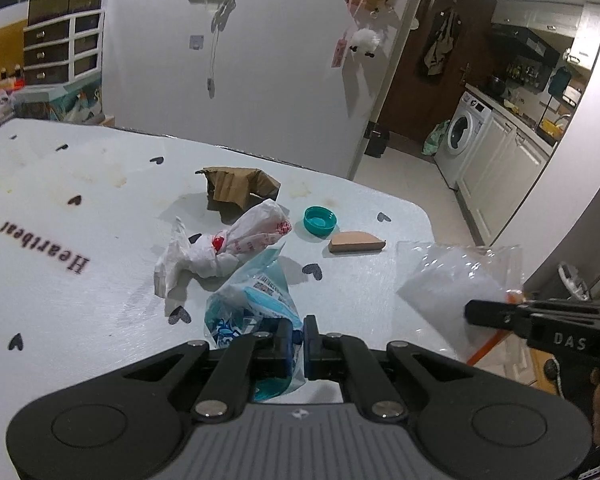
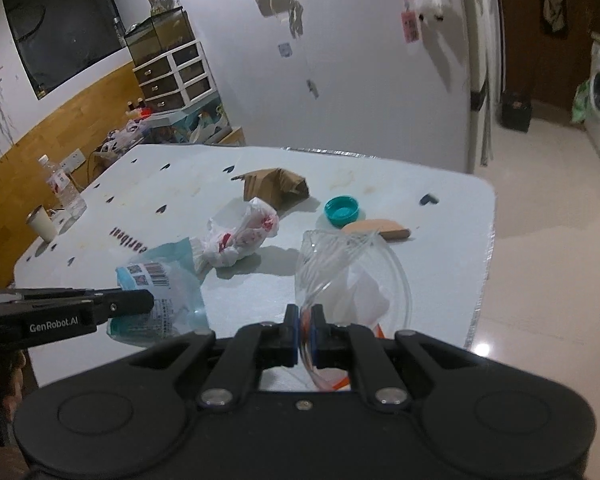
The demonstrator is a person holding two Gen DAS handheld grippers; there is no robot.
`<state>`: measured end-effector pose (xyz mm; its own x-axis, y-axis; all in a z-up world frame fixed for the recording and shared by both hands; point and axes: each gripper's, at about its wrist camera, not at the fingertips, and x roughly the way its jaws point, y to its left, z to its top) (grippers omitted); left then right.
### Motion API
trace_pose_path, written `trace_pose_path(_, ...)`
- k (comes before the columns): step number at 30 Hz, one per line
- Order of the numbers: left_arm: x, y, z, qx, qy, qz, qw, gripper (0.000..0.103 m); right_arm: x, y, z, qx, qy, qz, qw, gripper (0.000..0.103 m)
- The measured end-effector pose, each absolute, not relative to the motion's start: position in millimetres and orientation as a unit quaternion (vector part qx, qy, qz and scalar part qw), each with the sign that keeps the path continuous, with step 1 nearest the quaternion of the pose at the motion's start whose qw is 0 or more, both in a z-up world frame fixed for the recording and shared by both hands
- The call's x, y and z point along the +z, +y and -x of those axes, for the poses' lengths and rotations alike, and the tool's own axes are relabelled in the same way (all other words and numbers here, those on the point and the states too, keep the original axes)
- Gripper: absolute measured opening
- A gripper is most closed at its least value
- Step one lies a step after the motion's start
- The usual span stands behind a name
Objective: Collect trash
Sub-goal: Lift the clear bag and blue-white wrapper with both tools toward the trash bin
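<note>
On the table [image 2: 140, 184], far left in the right wrist view, stand a cup [image 2: 42, 223] and a clear bottle [image 2: 65, 188], close together near the edge. Next, the left gripper [image 1: 297, 334] is clamped on a blue-printed wrapper [image 1: 252, 300], which hangs from its pads above the tabletop; in the right wrist view the same wrapper [image 2: 160, 292] shows a barcode label. Beyond it lies a crumpled white bag [image 1: 224, 246] with red print, flat on the table and apart from the wrapper. Behind the bag sits a crushed brown paper bag [image 1: 236, 186]. Right of these, a teal cap [image 1: 319, 221] rests open side up, with a brown cardboard piece [image 1: 356, 243] just beside it toward the table's corner. Farthest right, the right gripper [image 2: 306, 330] is closed on a clear plastic bag [image 2: 348, 276] with an orange strip at its mouth, held above the table's near corner. Past the table, a washing machine [image 1: 462, 128] stands against white cabinets.
</note>
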<state>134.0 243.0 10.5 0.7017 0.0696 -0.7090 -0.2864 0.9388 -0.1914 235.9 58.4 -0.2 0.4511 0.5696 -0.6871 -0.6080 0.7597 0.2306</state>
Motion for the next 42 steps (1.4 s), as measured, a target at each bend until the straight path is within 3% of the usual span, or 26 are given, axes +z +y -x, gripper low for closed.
trace_pose_path(18,25.7,177.9,-122.3,0.072,0.362,0.108,0.923,0.004,18.9,-2.8,-196.9,0.3,0.365,0.02,0.881,0.006)
trace_pose_path(42,1.3,14.4,-210.8,-0.039,0.404,0.074,0.911,0.004,-6.7,-184.0,-235.4,0.193,0.398,-0.036,0.896,0.006)
